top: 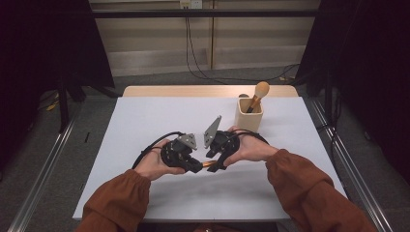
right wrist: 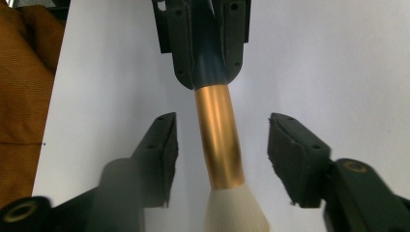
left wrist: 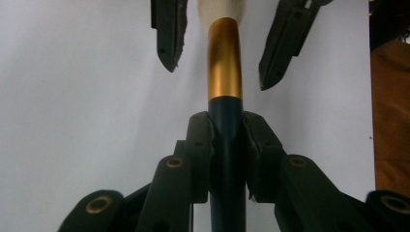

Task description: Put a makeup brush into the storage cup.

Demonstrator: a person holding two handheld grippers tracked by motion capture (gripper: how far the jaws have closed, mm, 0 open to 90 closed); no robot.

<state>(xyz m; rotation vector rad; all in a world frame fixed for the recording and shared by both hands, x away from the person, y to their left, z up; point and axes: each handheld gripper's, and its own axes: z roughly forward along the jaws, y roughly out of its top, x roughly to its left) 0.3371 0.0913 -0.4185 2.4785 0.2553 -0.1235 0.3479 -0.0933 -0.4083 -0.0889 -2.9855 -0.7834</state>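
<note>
A makeup brush (left wrist: 225, 63) with a dark handle, a gold ferrule and white bristles lies between my two grippers, just above the white table (top: 145, 116). My left gripper (left wrist: 226, 126) is shut on the dark handle, right below the ferrule. My right gripper (right wrist: 222, 145) faces it, its jaws open on either side of the gold ferrule (right wrist: 217, 130), with a gap at each pad. In the high view the left gripper (top: 196, 167) and the right gripper (top: 215, 164) meet tip to tip near the table's middle, a bit of the brush (top: 209, 165) showing between them.
A tan wooden cup (top: 248, 116) stands at the back right of the table with another brush (top: 261, 90) upright in it. The person's rust-coloured sleeves come in from the bottom edge. Cables hang beyond the far edge.
</note>
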